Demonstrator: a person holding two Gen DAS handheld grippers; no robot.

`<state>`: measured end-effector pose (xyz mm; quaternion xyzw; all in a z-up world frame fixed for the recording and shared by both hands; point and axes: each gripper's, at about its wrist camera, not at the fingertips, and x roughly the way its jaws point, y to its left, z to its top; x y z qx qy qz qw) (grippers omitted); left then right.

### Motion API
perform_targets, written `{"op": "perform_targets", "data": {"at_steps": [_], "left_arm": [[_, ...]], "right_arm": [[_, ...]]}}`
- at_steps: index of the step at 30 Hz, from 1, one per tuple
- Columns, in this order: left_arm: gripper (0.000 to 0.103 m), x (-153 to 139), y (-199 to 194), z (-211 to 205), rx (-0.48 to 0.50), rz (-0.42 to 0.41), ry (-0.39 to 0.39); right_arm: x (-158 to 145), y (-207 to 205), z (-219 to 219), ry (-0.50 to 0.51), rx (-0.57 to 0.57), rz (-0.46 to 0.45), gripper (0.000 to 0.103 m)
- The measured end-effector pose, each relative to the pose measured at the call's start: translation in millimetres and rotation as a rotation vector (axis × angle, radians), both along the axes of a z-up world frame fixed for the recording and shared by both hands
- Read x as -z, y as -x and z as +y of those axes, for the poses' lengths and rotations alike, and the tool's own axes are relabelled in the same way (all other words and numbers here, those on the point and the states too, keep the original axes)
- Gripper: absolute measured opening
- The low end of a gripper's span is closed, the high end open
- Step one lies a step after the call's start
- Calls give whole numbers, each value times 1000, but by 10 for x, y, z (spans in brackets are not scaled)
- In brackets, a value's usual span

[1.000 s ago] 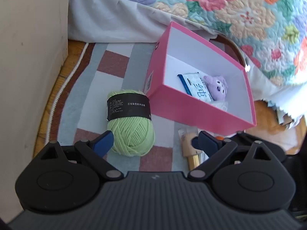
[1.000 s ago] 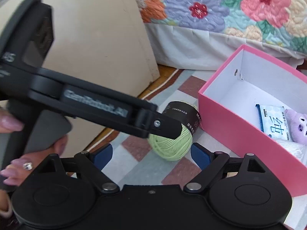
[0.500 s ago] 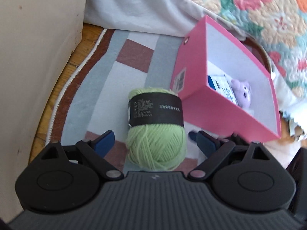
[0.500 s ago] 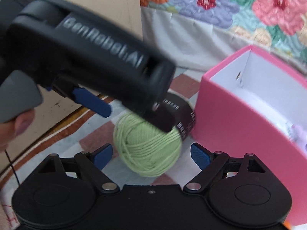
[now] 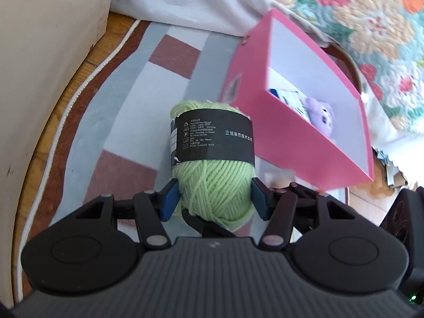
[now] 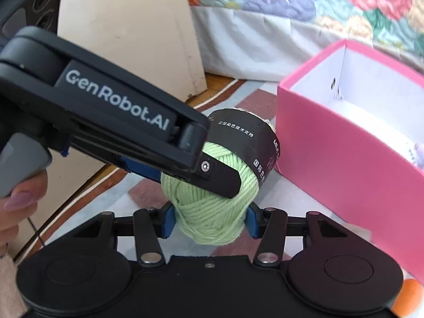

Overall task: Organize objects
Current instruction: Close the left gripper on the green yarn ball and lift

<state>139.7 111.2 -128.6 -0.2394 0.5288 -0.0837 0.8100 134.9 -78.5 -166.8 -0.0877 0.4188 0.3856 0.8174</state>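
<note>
My left gripper [image 5: 213,198] and right gripper [image 6: 209,220] are both closing on the green yarn ball [image 5: 212,164], blue pads pressing its near end from each side. The ball lies on the patchwork rug [image 5: 119,111], just left of the pink box [image 5: 304,143], which holds a purple plush toy [image 5: 320,114].

1. Pink box [image 6: 344,159]: right side cut off by the right wrist frame's edge.
2. Purple plush [image 5: 320,115]: lower part hidden behind box wall.
3. Yarn label's [image 5: 212,137] small print: unreadable.
4. Orange object [image 6: 408,299], lower right: unidentifiable.
</note>
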Motion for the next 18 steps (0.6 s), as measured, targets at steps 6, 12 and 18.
{"op": "perform_targets", "data": {"at_steps": [6, 12, 18], "left_arm": [[56, -390, 278, -265, 69, -18, -58], [56, -754, 558, -404, 131, -76, -18], [57, -1154, 726, -685, 150, -146, -72]], "right_arm": [[-340, 238, -239, -8, 13, 14, 56], [-800, 465, -456, 32, 35, -9, 56], [-1205, 649, -764, 26, 53, -52, 56]]}}
